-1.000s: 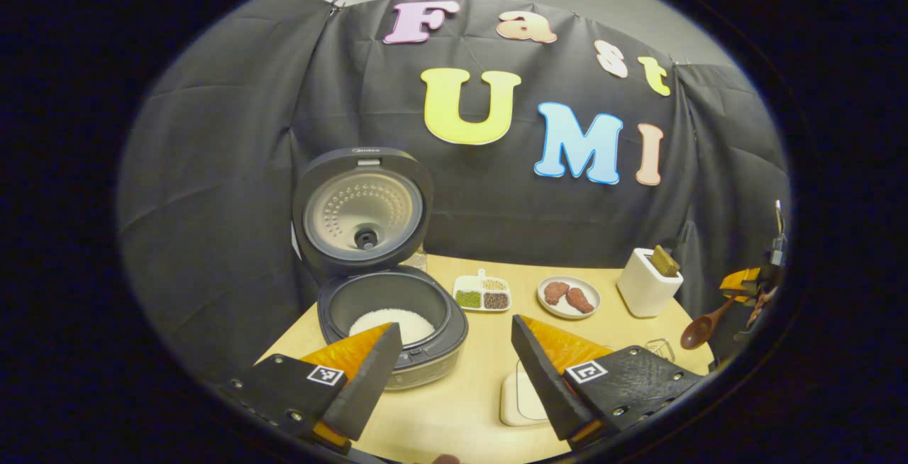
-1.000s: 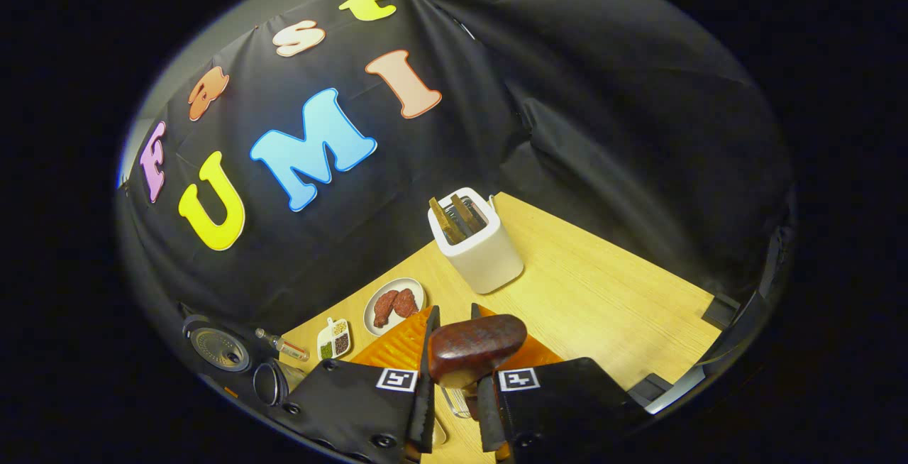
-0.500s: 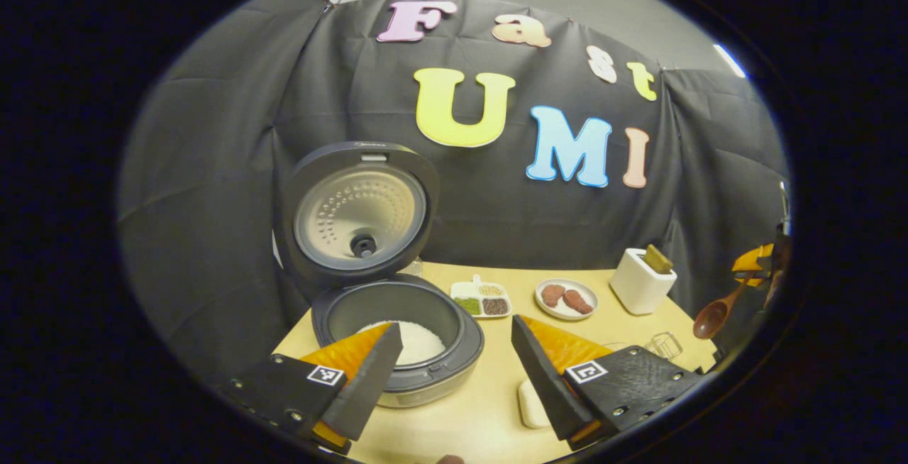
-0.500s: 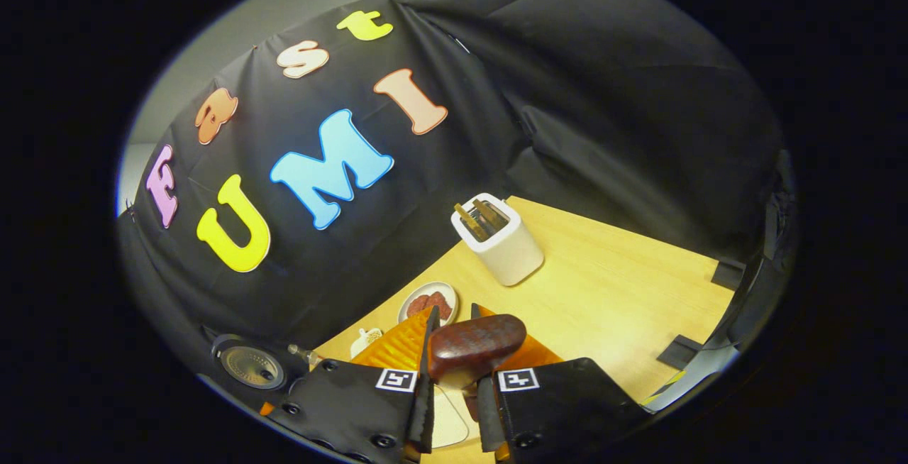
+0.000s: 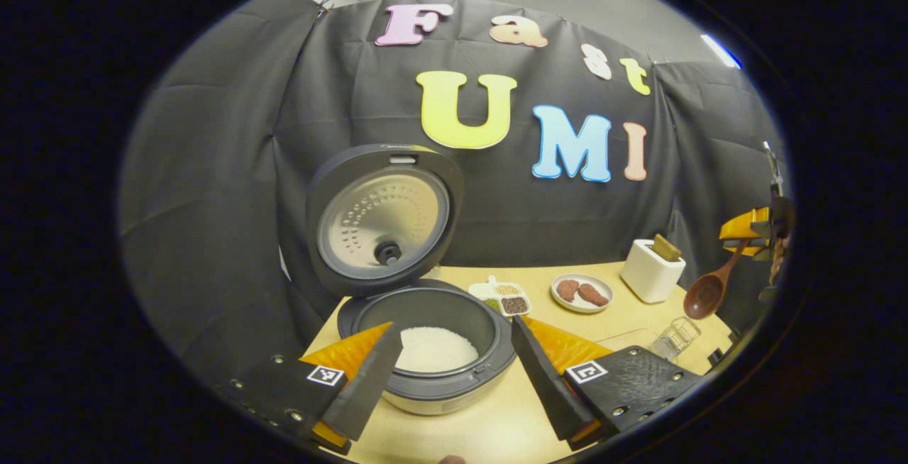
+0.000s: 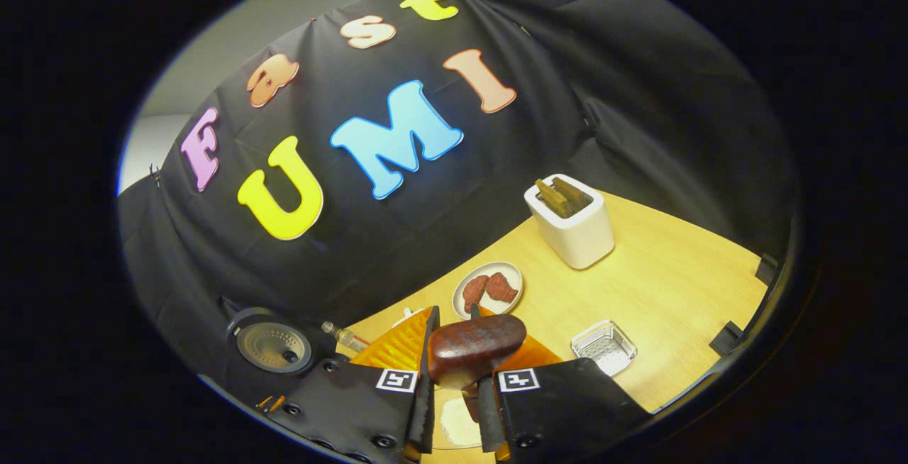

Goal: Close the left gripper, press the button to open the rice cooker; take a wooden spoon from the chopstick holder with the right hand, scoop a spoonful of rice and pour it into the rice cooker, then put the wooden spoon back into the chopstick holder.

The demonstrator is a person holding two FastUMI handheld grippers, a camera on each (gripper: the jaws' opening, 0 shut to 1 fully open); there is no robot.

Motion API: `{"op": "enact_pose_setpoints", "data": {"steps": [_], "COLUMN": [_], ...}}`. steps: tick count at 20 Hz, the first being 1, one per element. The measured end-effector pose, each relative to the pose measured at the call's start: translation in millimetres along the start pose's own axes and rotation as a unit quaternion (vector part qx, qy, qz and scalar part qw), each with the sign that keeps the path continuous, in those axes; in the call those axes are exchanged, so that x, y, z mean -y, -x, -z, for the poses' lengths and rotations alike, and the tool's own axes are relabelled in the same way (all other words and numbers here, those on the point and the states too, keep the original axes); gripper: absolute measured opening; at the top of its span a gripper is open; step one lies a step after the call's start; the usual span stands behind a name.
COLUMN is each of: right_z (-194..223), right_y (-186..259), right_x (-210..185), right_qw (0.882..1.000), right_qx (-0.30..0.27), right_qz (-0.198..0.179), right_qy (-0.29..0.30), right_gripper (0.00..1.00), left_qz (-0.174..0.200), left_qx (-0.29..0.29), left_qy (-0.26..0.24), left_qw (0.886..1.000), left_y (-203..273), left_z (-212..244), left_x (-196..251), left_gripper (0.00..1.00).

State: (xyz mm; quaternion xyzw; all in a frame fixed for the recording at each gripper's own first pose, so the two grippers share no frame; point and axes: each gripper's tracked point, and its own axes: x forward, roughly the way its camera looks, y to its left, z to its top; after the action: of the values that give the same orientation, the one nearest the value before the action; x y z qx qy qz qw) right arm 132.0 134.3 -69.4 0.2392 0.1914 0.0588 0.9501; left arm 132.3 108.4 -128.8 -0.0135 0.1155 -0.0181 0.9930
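A pale wooden table (image 5: 489, 435) backed by black cloth carries, from left to right, the open rice cooker (image 5: 431, 350) with white rice in its pot, then the white chopstick holder (image 5: 650, 274) at the far right. The left gripper (image 5: 454, 368) hangs over the cooker, jaws apart and empty. Off to the right, the right gripper (image 6: 454, 379) is clamped on the wooden spoon (image 5: 704, 296), handle up and bowl hanging down; being nearer the holder, it seems placed for the return.

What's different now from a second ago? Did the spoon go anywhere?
The right tool lifted the wooden spoon higher, and it hangs above the table's right end. The left tool drew closer to the open rice cooker, its fingers apart. Nothing was grabbed or let go. The right tool stays shut on the spoon's handle, the cooker lid stays up, and the white chopstick holder stands where it was.
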Motion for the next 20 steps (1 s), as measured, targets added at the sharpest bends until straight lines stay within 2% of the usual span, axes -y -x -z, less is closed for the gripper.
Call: {"op": "enact_pose_setpoints", "data": {"steps": [1,4,6,9,10,11,12,16,18,19,20], "right_z": [9.9,48.2,73.7,104.5,115.5,124.5,134.1,164.2,180.7,186.6,192.9], "right_y": [-5.1,-18.2,-28.3,-45.2,-51.1,-56.7,-60.9,-72.8,-74.8,-76.5,-77.3], "right_x": [-3.2,-8.3,-8.4,-1.1,0.6,3.4,6.3,16.9,13.6,10.2,6.9], "right_qw": [1.000,0.996,0.991,0.984,0.981,0.978,0.976,0.968,0.967,0.967,0.967], "right_qx": [-0.010,-0.047,-0.072,-0.094,-0.101,-0.111,-0.121,-0.145,-0.159,-0.165,-0.171], "right_qz": [0.000,-0.004,-0.002,0.013,0.015,0.019,0.022,0.038,0.030,0.026,0.020], "right_qy": [0.017,0.081,0.110,0.152,0.165,0.175,0.181,0.200,0.197,0.192,0.188], "right_gripper": [0.27,0.27,0.28,0.27,0.24,0.23,0.27,0.27,0.28,0.24,0.28], "left_qz": [-0.004,-0.013,-0.020,-0.032,-0.038,-0.047,-0.055,-0.079,-0.089,-0.093,-0.094], "left_qx": [-0.004,-0.016,-0.028,-0.034,-0.038,-0.040,-0.041,-0.043,-0.043,-0.042,-0.042], "left_qy": [0.005,0.019,0.023,0.032,0.037,0.044,0.049,0.068,0.062,0.056,0.051], "left_qw": [1.000,1.000,0.999,0.998,0.998,0.997,0.996,0.994,0.993,0.993,0.993], "left_y": [0.9,6.2,10.4,17.7,20.9,24.2,27.0,37.1,39.2,40.9,43.0], "left_z": [3.7,18.6,31.1,39.5,42.6,43.6,44.7,49.8,50.8,51.8,53.2], "left_x": [-3.5,-12.7,-19.8,-33.3,-37.7,-43.9,-48.5,-64.4,-71.0,-72.3,-73.2], "left_gripper": [0.98,0.96,0.99,0.97,0.97,0.97,0.97,0.99,0.97,0.98,0.97]}}
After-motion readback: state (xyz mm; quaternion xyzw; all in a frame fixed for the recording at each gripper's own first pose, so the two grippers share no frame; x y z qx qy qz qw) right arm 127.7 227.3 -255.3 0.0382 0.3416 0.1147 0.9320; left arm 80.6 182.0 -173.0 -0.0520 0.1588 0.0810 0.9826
